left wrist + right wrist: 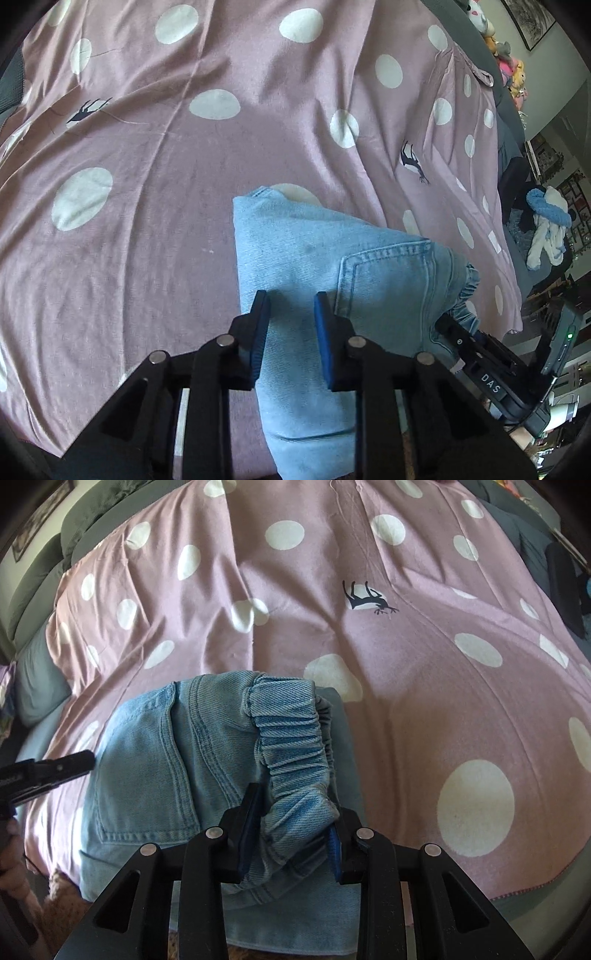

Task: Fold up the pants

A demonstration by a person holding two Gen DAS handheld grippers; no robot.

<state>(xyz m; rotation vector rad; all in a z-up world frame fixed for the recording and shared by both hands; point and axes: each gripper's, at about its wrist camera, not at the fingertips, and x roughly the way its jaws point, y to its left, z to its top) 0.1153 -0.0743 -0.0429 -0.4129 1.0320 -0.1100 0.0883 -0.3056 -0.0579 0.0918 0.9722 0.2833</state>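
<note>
The light-blue denim pants (332, 266), folded into a bundle, sit on the pink polka-dot bedsheet (147, 147). Right gripper (291, 834) jaws clamp the bunched elastic waistband (291, 738), probably pinning layers together. Left gripper (291, 321) jaws look nearly closed on the pants' folded edge, though contact's hard to tell.

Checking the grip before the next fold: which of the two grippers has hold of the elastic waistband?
The right gripper: the gathered waistband is bunched between its fingers. The left gripper sits over plain denim of the pants, away from the elastic.
</note>
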